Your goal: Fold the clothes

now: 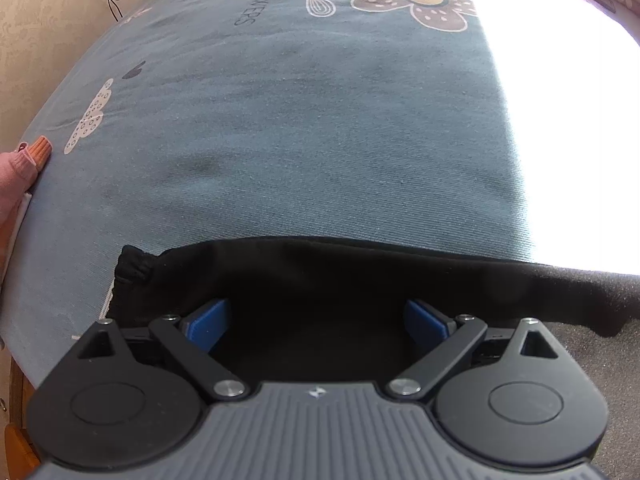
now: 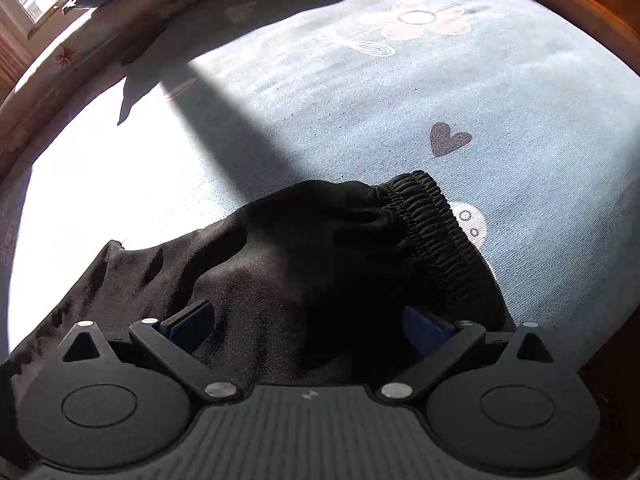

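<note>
Left claw [image 1: 316,322] is hanging with its blue fingers [image 1: 210,322] spread wide, released, above the black trousers [image 1: 320,276], which are lying directly beneath and ahead of it on the blue flowered sheet [image 1: 300,140]. Right claw [image 2: 310,326] is likewise gaping, gripping nothing, with the trousers [image 2: 304,256] bunching between and beyond its fingers, their gathered waistband [image 2: 436,220] sitting ahead to the right on the sheet [image 2: 520,120].

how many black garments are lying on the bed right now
1: a black garment bunched before the open right gripper, its elastic cuff at right; the open left gripper faces its edge. More may lie outside view.
</note>
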Action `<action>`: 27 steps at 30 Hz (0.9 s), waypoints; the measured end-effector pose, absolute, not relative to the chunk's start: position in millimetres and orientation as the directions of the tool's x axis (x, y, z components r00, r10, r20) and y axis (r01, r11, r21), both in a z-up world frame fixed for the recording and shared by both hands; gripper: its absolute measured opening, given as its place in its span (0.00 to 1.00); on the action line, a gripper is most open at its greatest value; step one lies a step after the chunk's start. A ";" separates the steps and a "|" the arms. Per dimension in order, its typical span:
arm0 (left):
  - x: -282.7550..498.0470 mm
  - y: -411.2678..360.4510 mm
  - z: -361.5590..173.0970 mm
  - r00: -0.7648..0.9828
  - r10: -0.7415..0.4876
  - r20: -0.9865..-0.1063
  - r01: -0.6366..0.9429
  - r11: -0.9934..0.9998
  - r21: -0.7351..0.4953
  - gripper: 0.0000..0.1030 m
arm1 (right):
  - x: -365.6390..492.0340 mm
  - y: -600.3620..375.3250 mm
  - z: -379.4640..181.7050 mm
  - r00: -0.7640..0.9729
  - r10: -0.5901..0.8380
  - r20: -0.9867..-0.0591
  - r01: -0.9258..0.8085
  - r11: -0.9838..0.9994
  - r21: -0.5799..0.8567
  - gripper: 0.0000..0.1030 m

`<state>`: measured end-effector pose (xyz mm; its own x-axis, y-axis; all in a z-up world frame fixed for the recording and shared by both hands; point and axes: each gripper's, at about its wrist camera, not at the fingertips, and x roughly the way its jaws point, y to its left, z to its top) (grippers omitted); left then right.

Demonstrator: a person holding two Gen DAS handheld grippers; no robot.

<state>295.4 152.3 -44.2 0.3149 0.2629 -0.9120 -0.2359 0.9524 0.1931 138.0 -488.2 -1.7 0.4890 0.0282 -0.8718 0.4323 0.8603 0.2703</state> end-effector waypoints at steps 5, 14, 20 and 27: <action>293.6 153.0 -44.5 0.326 0.260 -0.909 -0.222 0.956 0.193 0.92 | 151.7 -454.5 -1.9 0.504 0.007 -0.864 0.297 0.938 0.181 0.99; 292.2 157.8 -45.3 0.340 0.231 -0.912 -0.210 0.964 0.165 0.92 | 173.9 -462.8 -30.9 0.434 -0.006 -0.901 0.349 0.923 0.163 0.99; 291.8 162.2 -47.4 0.346 0.220 -0.912 -0.223 0.963 0.148 0.95 | 185.4 -447.0 -10.6 0.503 0.033 -0.864 0.307 0.927 0.215 1.00; 290.2 163.0 -48.7 0.348 0.213 -0.913 -0.239 0.962 0.134 0.96 | 205.3 -452.6 -52.9 0.460 0.014 -0.888 0.333 0.924 0.187 1.00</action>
<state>290.2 163.0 -48.7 0.3480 0.2133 -0.9129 -0.2387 0.9618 0.1337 205.3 -452.6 -52.9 0.4596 0.0135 -0.8880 0.3333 0.9242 0.1866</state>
